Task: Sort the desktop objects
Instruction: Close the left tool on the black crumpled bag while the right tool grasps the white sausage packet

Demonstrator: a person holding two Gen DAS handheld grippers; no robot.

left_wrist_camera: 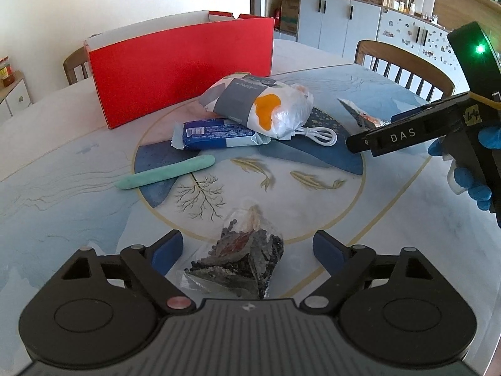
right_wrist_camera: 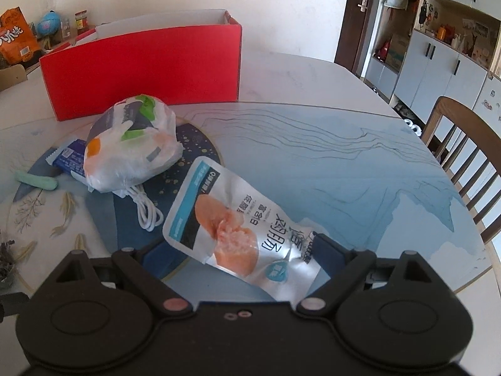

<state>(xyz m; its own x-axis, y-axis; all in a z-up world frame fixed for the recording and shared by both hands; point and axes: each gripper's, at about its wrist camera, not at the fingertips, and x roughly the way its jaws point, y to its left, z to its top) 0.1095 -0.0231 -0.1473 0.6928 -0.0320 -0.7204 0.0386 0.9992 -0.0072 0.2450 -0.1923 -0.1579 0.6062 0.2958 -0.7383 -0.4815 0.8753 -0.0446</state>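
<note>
My left gripper (left_wrist_camera: 247,247) is open, its blue-padded fingers either side of a clear bag of dark bits (left_wrist_camera: 241,257) lying on the table. My right gripper (right_wrist_camera: 241,250) is open around a silver food pouch (right_wrist_camera: 225,219) with an orange picture, which lies flat between its fingers; the gripper also shows in the left wrist view (left_wrist_camera: 407,134). Beyond lie a white tissue pack (left_wrist_camera: 260,106), a blue snack bar (left_wrist_camera: 216,133), a mint-green stick (left_wrist_camera: 166,172) and a coiled white cable (left_wrist_camera: 316,133). An open red box (left_wrist_camera: 178,69) stands at the back.
The round table (right_wrist_camera: 344,156) has a blue printed top. Wooden chairs (right_wrist_camera: 463,156) stand at its right and far left. Cabinets (left_wrist_camera: 341,22) line the far wall. A side shelf with an orange bag (right_wrist_camera: 15,37) is at the far left.
</note>
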